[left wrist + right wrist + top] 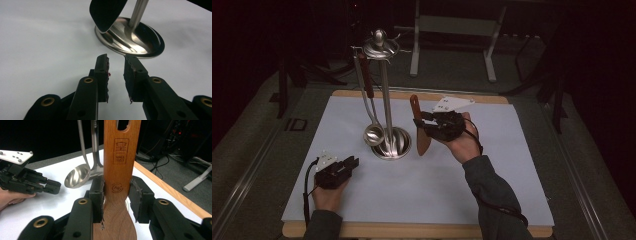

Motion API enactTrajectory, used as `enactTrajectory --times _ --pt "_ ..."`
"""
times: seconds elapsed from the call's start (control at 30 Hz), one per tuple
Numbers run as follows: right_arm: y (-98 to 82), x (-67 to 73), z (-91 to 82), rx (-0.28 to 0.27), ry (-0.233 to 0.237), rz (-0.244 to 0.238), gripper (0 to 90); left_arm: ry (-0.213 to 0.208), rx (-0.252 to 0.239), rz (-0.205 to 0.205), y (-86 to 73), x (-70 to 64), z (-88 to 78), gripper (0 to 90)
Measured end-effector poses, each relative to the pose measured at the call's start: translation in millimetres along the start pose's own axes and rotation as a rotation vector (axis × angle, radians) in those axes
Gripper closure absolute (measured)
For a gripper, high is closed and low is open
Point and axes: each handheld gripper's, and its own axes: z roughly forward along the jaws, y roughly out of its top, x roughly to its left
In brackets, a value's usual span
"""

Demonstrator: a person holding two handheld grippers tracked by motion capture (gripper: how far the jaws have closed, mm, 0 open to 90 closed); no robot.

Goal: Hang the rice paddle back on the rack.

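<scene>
Right gripper clamps a wooden spatula at the neck, held upright just right of the steel rack's base, near the middle of the white board. A ladle hangs from the rack. Likely step: hang the spatula by its handle hole; lift straight, keep it vertical, approach a free hook squarely. Left gripper rests near the board's front-left corner, jaws apart, empty.

White table, steel stand, perhaps centred
</scene>
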Motion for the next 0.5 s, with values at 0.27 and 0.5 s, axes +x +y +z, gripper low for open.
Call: enactTrajectory --times 0.27,0.5 --pt "5.0 3.2 -4.9 -0.023 0.010 -0.007 66.1 0.001 0.000 0.002 0.0 -0.2 -0.1 73.5" --pt "10.7 4.5 -8.3 -0.042 0.009 -0.007 66.1 0.001 0.000 0.005 0.0 -0.3 -0.2 73.5"
